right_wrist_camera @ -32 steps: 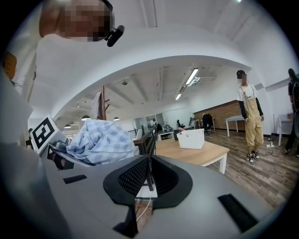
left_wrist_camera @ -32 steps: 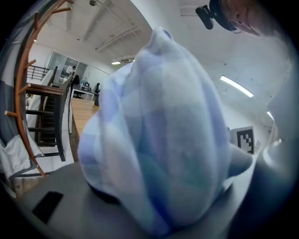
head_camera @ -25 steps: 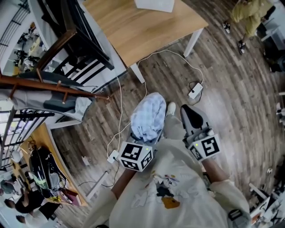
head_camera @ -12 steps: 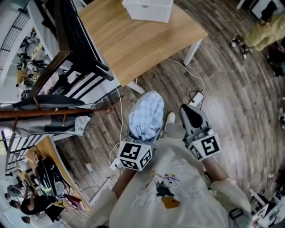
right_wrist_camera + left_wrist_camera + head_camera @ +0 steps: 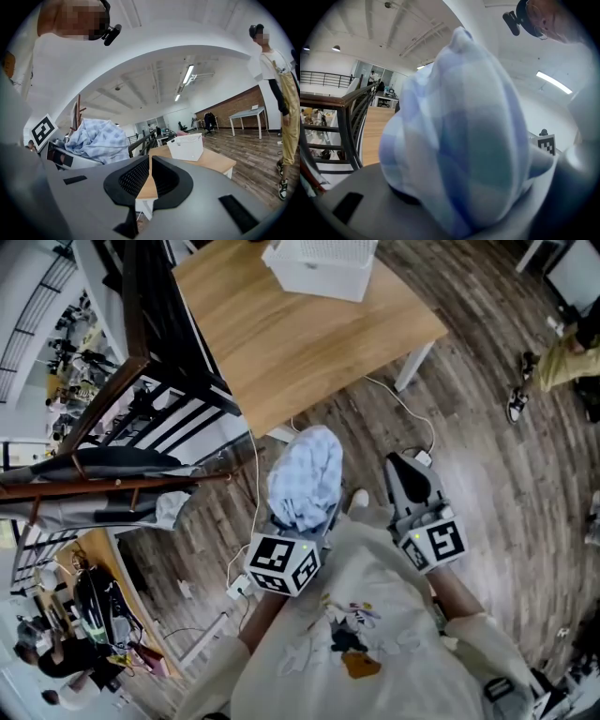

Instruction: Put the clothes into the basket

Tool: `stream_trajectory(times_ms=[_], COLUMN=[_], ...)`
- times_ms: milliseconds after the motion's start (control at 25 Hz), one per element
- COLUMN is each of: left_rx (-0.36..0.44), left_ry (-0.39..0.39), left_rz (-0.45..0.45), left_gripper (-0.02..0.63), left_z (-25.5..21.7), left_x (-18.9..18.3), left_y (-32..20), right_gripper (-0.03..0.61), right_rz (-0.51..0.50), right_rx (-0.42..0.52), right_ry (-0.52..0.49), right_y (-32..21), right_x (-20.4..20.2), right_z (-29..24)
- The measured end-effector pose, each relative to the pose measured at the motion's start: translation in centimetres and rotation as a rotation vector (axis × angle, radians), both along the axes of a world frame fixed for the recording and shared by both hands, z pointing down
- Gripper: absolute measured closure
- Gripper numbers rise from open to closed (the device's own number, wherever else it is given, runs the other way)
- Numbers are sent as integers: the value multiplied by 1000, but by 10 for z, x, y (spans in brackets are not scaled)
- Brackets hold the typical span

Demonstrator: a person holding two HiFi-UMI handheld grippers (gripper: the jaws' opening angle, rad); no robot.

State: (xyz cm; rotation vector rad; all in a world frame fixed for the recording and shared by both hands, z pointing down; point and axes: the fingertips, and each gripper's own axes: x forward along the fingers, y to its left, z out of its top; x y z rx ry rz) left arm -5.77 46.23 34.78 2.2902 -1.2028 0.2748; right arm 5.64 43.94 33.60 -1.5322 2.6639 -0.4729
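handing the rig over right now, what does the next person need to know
Left gripper: shut on a bundled blue checked garment, held out in front of the body.
Right gripper: shut, nothing in it.
White basket: on the far end of the wooden table, ahead of the person.
Done: the garment is picked up, not yet in the basket.
Left: carry it to the table and let it go into the basket. A pale cloth hangs on the wooden rack at the left; it may be next.
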Motion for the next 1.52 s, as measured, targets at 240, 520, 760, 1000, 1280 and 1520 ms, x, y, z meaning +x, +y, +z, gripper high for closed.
stream_trajectory(times_ms=[240, 520, 760, 1000, 1280, 1520], left_rx=[-22, -44, -48, -37, -56, -54], left_ry=[-1, 11, 19, 21, 38, 62], left_rz=[-17, 2, 32, 53, 78, 113], left_gripper=[359, 359, 359, 359, 359, 359], left_z=[7, 22, 26, 19, 19, 19], left_x=[3, 3, 10, 6, -2, -10], left_y=[-13, -46, -104, -170, -231, -278], right_gripper=[546, 546, 546, 546, 546, 546], right_rz=[-1, 20, 35, 84, 111, 127], right_rx=[-45, -66, -49, -41, -57, -51], right_ry=[-10, -11, 2, 1, 11, 24], right_y=[-11, -40, -93, -158, -215, -265], right_x=[11, 13, 16, 23, 16, 0], right_z=[13, 26, 20, 11, 7, 9])
